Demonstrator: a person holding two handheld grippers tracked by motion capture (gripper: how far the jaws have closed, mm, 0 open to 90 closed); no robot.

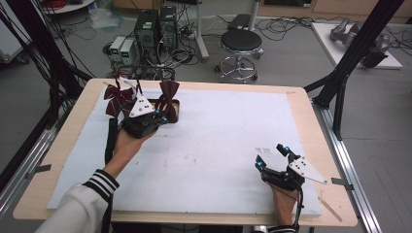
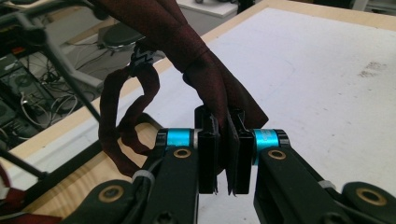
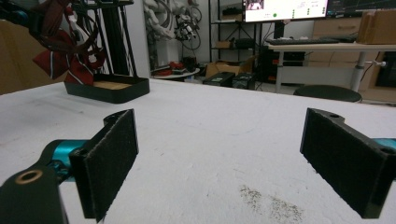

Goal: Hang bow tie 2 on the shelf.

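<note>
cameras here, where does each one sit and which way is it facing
High view: above the person's side, facing forward and down on the white foam-covered table; forearms, left gripper, right gripper.
Left gripper view: on the left gripper, along jaws shut on a dark red fabric bow tie.
Right gripper view: on the right gripper, low across the table; jaws open.
Shared: the shallow black tray.

Two dark red bow ties [image 1: 169, 95] [image 1: 116, 99]. One black tray [image 1: 176, 108]. Two grippers [image 1: 160, 116] [image 1: 272, 156], one round stool [image 1: 241, 41], two computer towers [image 1: 156, 26].
</note>
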